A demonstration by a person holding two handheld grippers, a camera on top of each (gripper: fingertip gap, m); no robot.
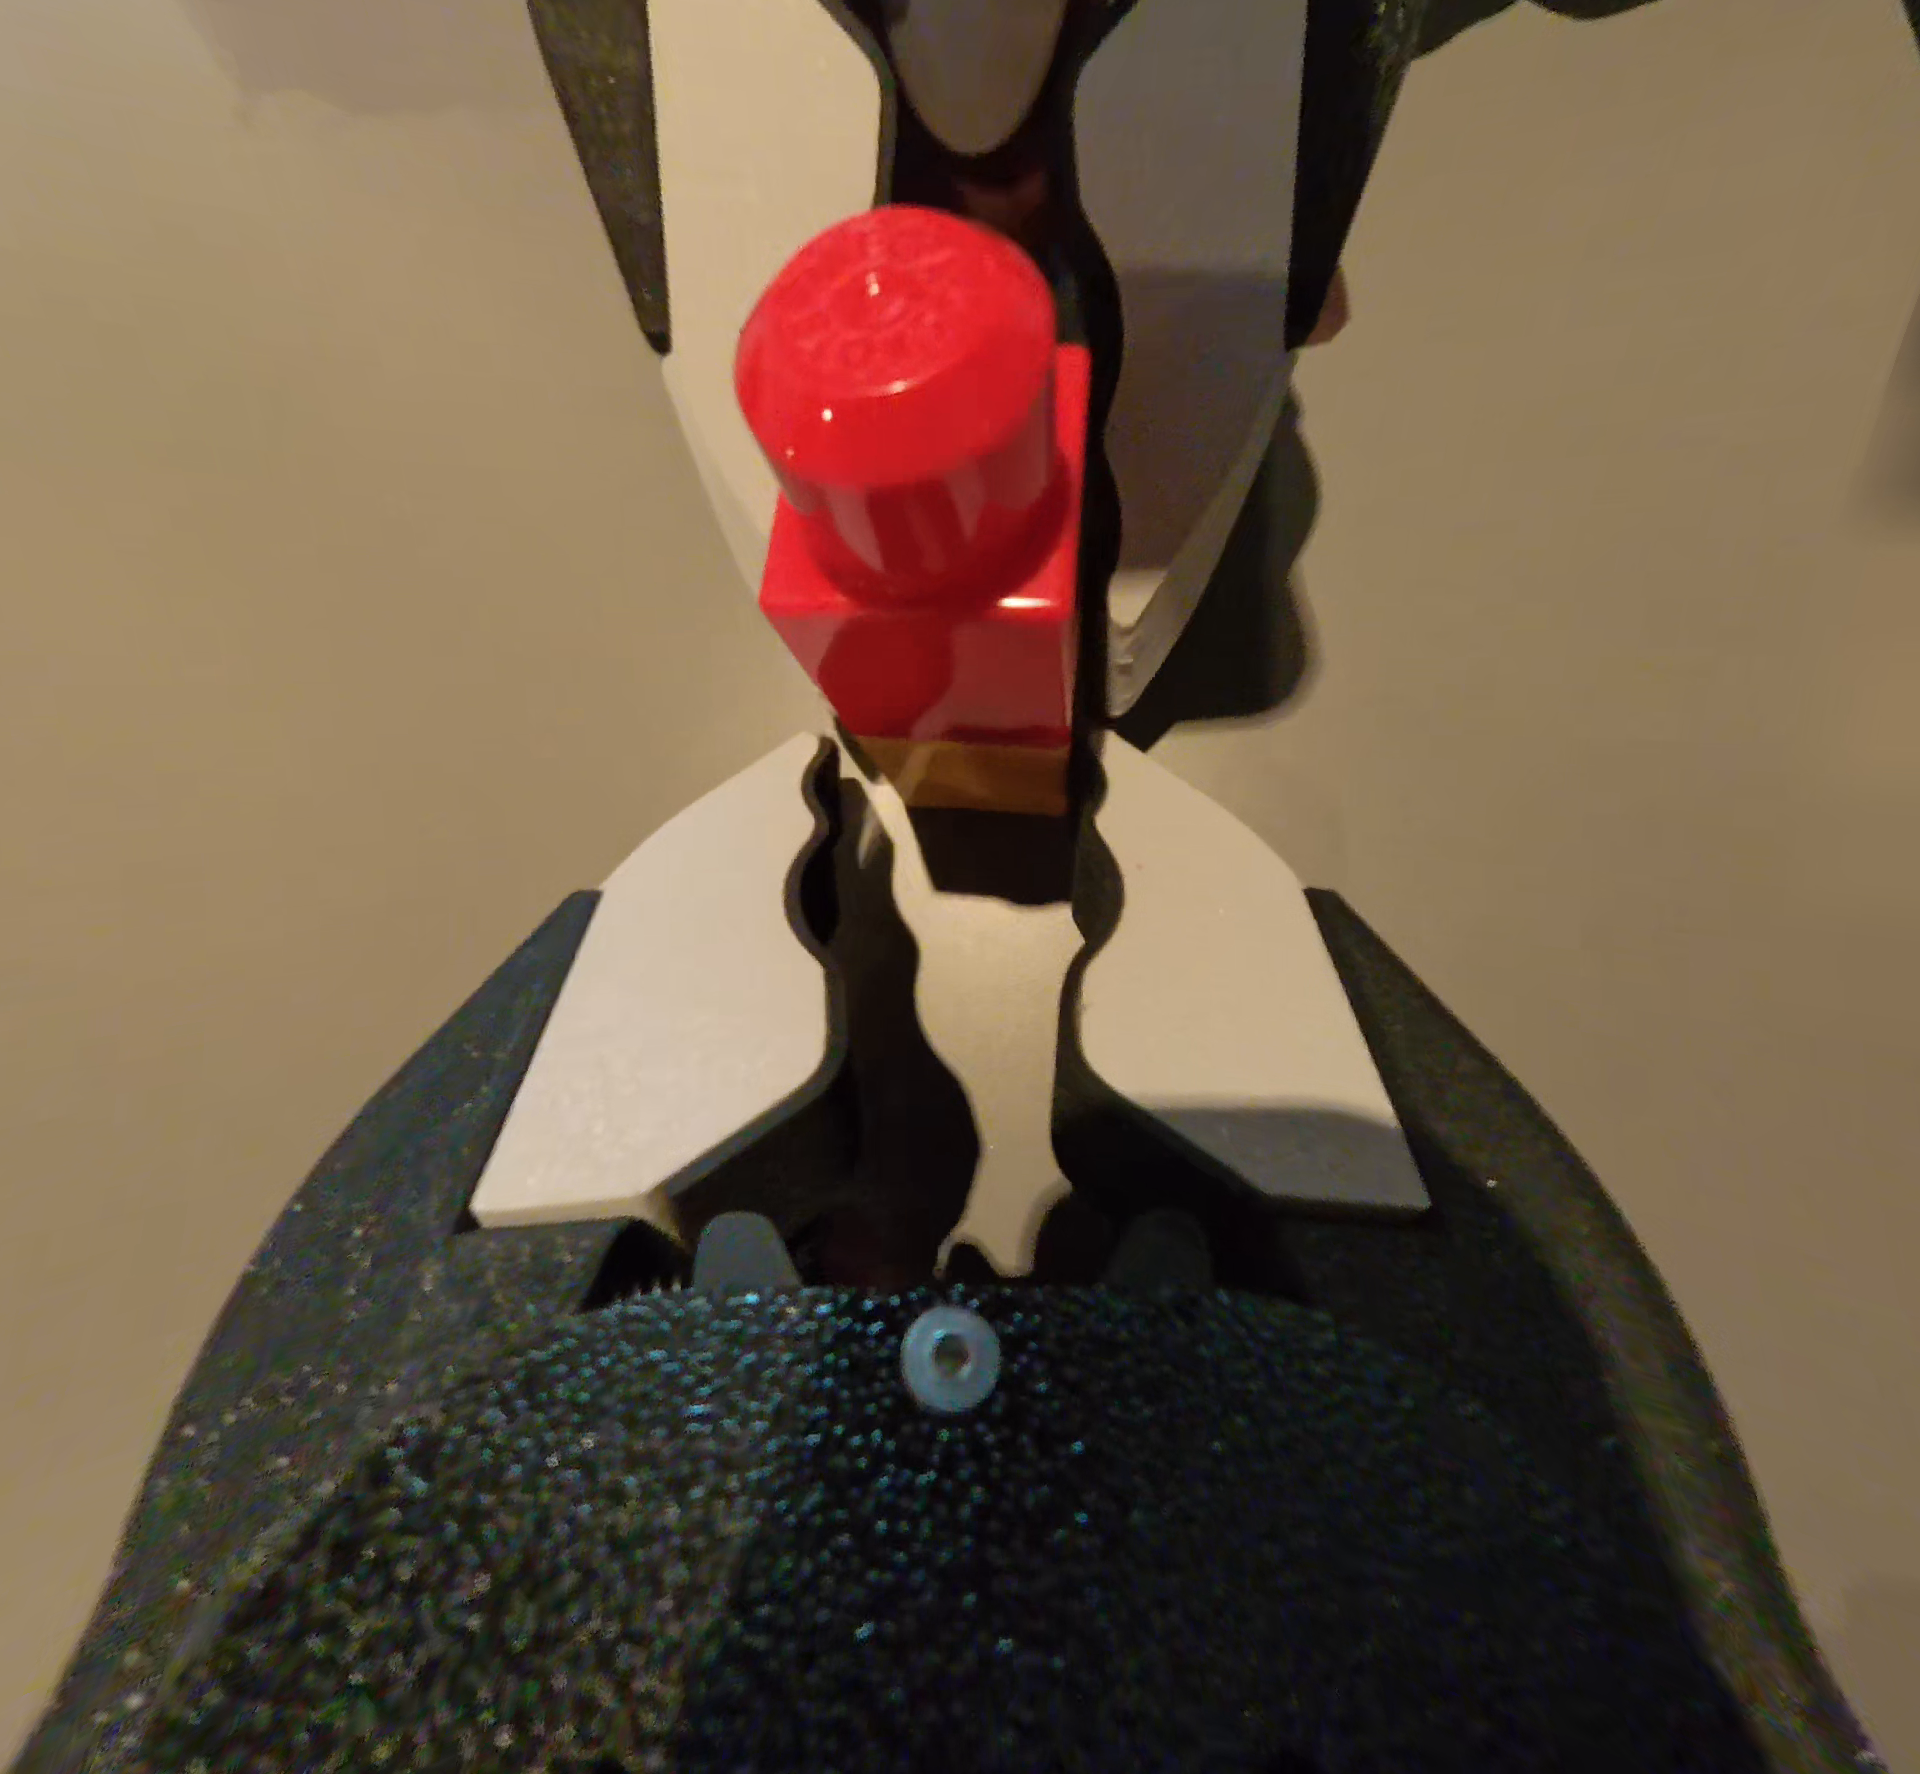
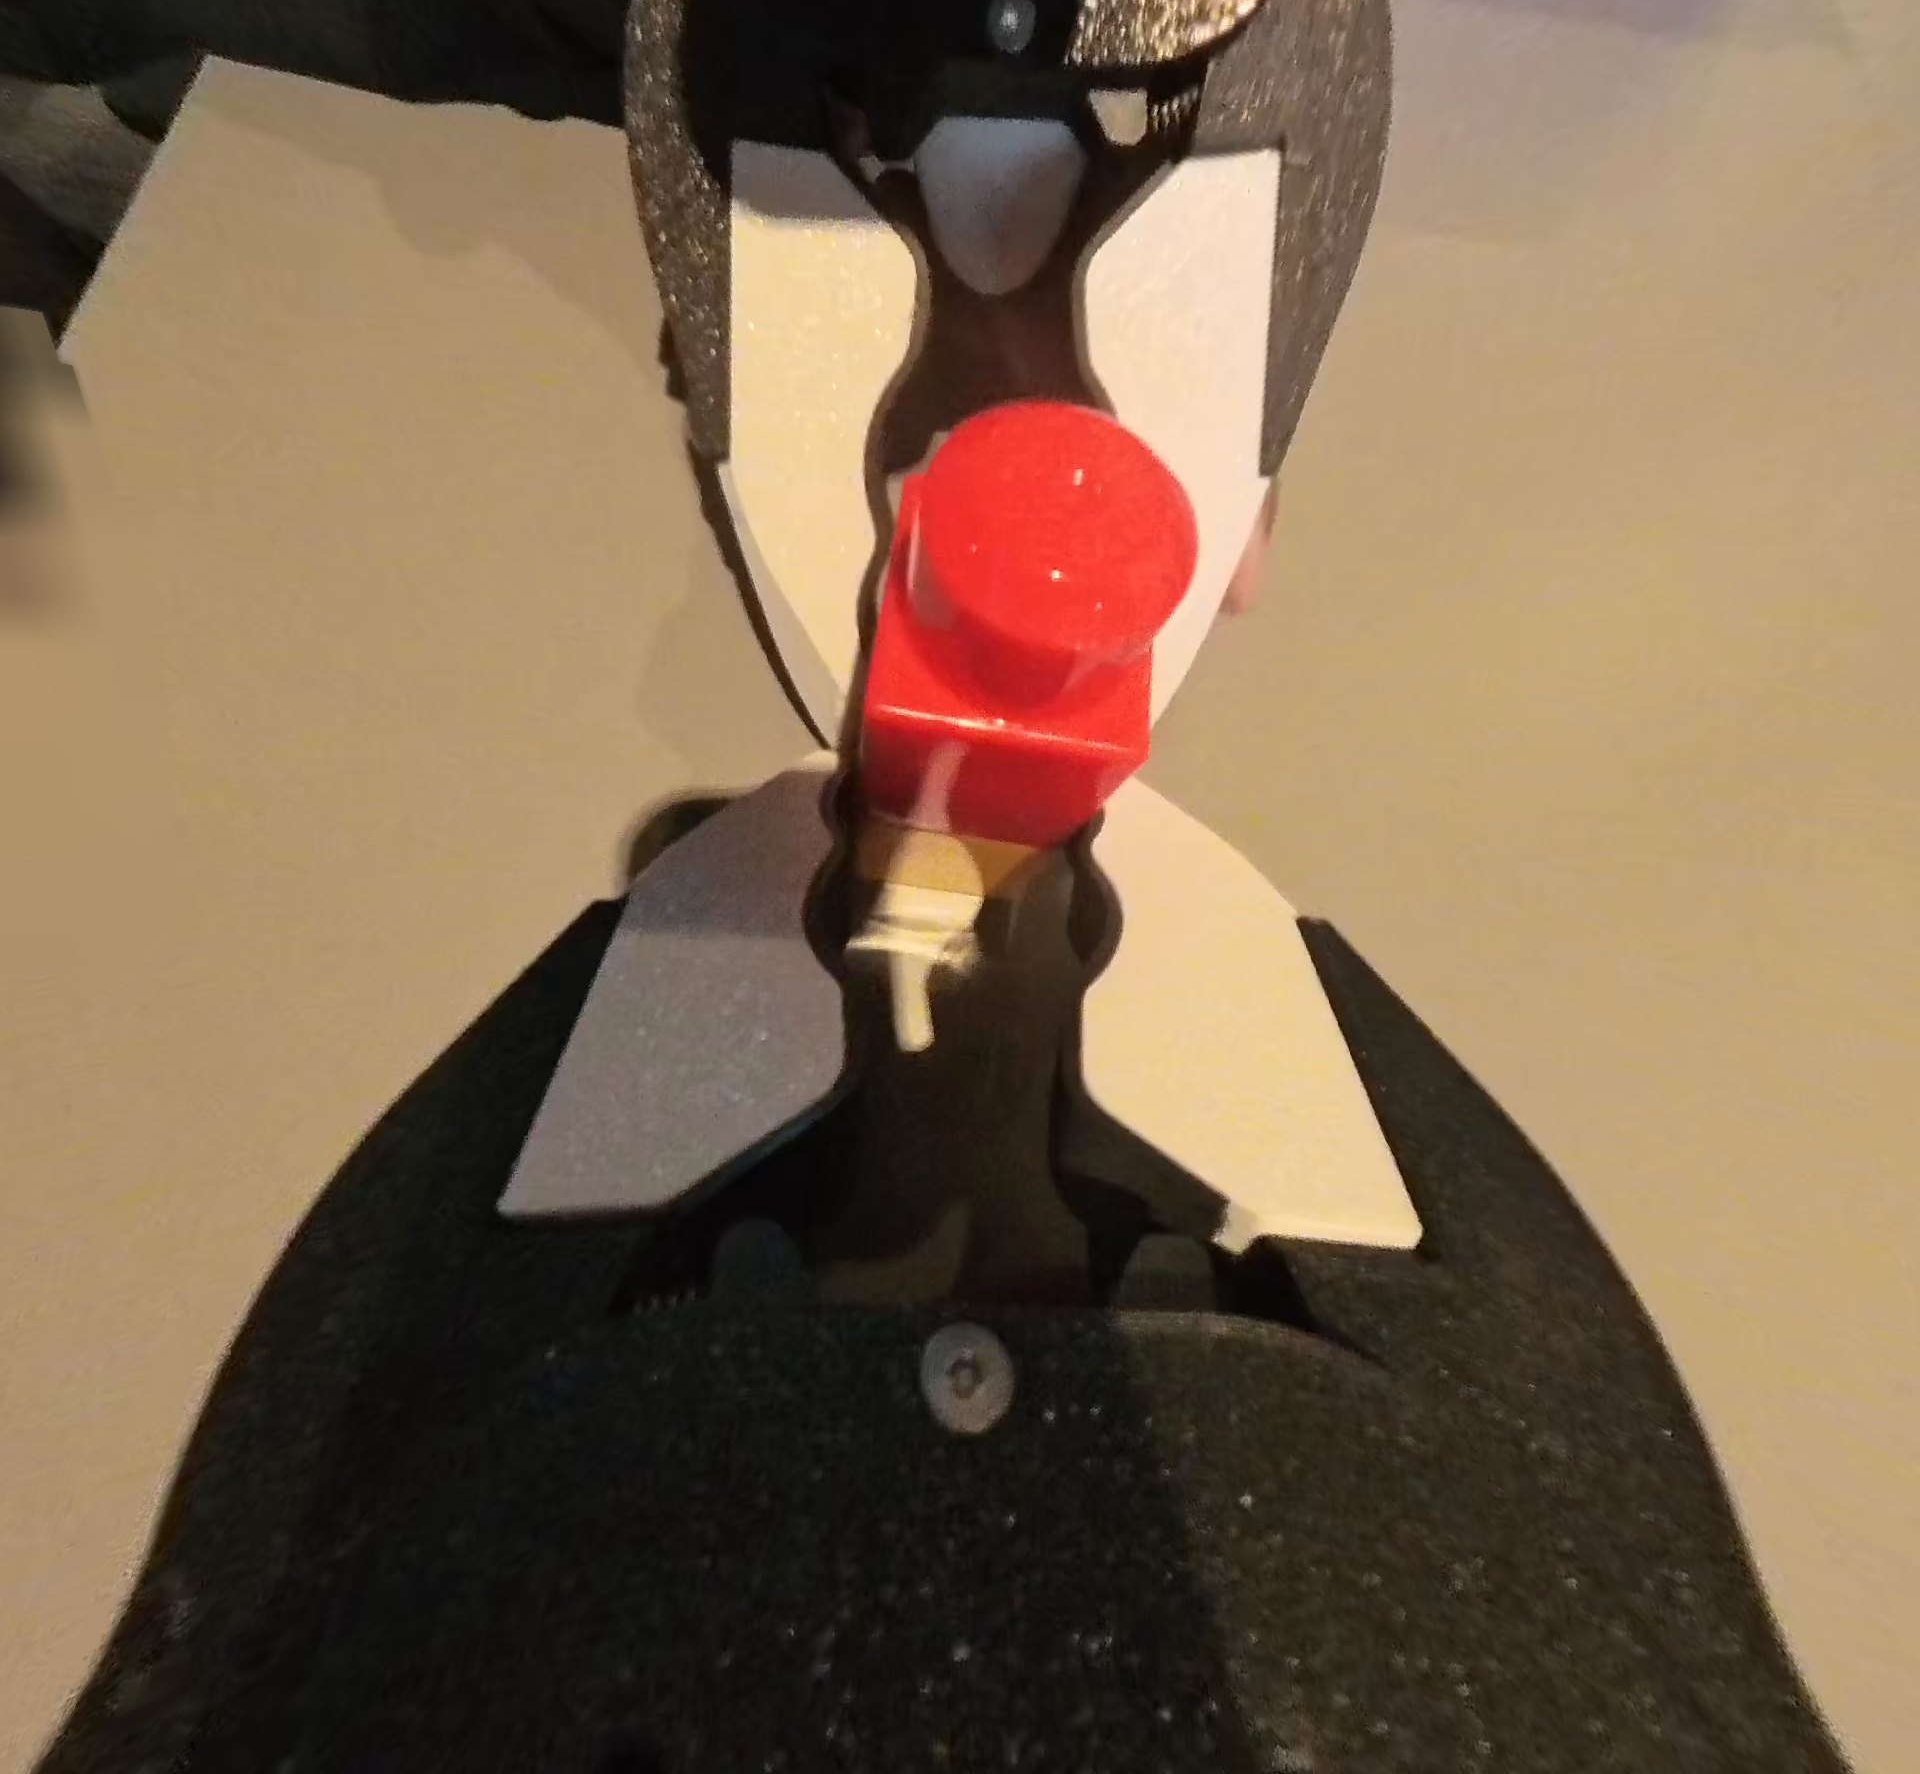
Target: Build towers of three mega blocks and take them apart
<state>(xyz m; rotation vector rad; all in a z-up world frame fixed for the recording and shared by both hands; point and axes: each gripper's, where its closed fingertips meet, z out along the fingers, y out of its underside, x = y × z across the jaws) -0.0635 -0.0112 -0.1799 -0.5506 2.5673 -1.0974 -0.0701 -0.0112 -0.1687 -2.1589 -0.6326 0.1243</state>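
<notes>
A plain beige tabletop [image 1: 312, 581] fills both views, with a sliver of something blue at its far edge, at eleven o'clock in the left wrist view and at one o'clock in the right. In the left wrist view, the left gripper [image 1: 966, 789] reaches in from six o'clock, its jaws narrowed around the bottom of a small stack; the exact contact is hidden in shadow, so I judge rather than see that it clamps the yellow block [image 1: 982, 774] or something below it. That block sits directly under the red block [image 1: 935, 623], whose round stud points up towards the camera. The right gripper [image 2: 966, 851] comes from the opposite side, from twelve o'clock in the left view, and one of its fingers runs down the red block's right face. In its own view its jaws also stand narrow about the stack, near where red meets yellow, though which block it pinches I cannot tell (motion blur smears that spot). Two opposed grips on one stack suggest bracing low while pressing or pulling the red block; a third block is not visible.
</notes>
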